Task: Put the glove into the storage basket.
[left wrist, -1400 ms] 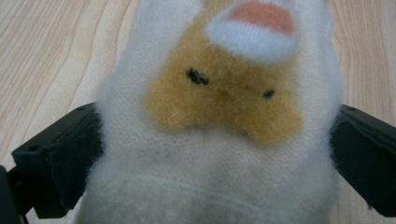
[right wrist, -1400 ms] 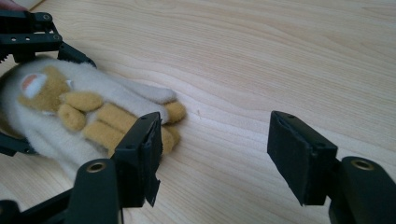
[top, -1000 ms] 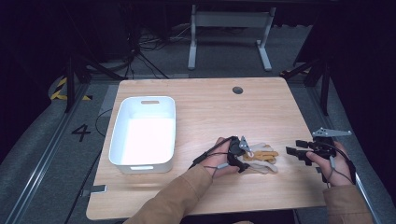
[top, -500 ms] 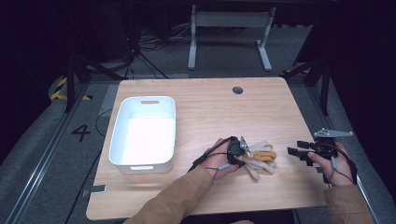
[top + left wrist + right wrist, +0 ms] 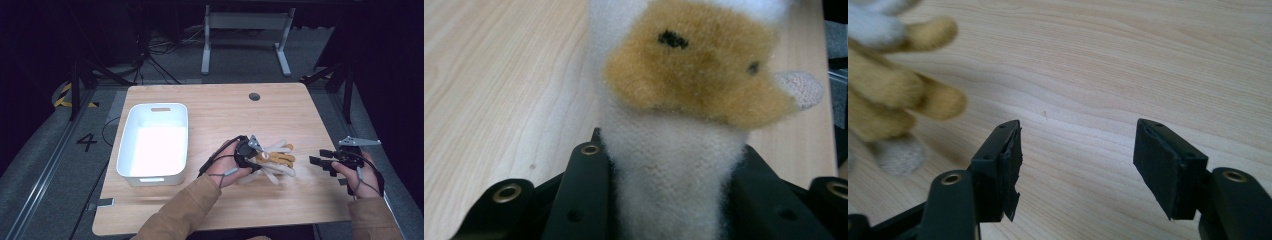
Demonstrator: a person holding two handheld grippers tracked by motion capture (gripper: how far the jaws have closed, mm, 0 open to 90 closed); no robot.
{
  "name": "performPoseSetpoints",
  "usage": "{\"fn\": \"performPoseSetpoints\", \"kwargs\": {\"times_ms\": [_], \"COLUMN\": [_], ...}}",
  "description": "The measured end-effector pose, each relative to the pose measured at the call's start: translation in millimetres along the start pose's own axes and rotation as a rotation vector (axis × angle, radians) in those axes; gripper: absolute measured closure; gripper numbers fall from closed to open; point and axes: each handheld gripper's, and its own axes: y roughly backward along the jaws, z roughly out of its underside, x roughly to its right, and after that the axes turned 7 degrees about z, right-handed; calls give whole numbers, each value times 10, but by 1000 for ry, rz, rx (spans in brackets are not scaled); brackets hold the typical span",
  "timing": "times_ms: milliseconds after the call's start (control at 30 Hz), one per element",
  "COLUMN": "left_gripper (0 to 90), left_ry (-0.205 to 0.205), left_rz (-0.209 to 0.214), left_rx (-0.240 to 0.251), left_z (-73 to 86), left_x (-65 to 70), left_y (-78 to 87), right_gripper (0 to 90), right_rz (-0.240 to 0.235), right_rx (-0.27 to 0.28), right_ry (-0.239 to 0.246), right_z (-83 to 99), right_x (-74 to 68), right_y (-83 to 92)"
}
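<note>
Two tools here: left tool [image 5: 257, 156] is pinching a tan-and-white plush toy [image 5: 275, 159] near the counter's [image 5: 225, 107] front, right tool [image 5: 320, 164] sits spread, holding nothing.

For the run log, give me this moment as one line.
left gripper: shut on plush gloves | right gripper: open, over table | bin: empty

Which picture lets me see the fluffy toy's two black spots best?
The left gripper view. There the fluffy toy is close up, squeezed between the left gripper's jaws, with black spots on its tan patch. The high view shows the whole toy small on the table. The right gripper view catches blurry limbs.
</note>
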Motion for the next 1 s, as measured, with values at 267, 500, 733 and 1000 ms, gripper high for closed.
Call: {"fn": "performPoseSetpoints", "kwargs": {"times_ms": [267,500,733,1000], "left_gripper": [697,697,697,695], "left_ry": [31,62,103,181], "left_rz": [4,-1,-29,-52], "left_rx": [5,0,-74,-79], "left_z": [21,11,-15,19], "left_x": [-39,-44,-97,-120], "left_y": [109,154,306,496], "right_gripper": [377,428,449,589], "right_rz": [-12,-15,-23,-88], "right_rx": [0,-13,-34,-82], "right_ry": [4,12,19,31], "right_z": [-19,-10,-33,-97], "right_x": [-19,-5,11,-5], "right_y": [-24,-56,-97,-142]}}
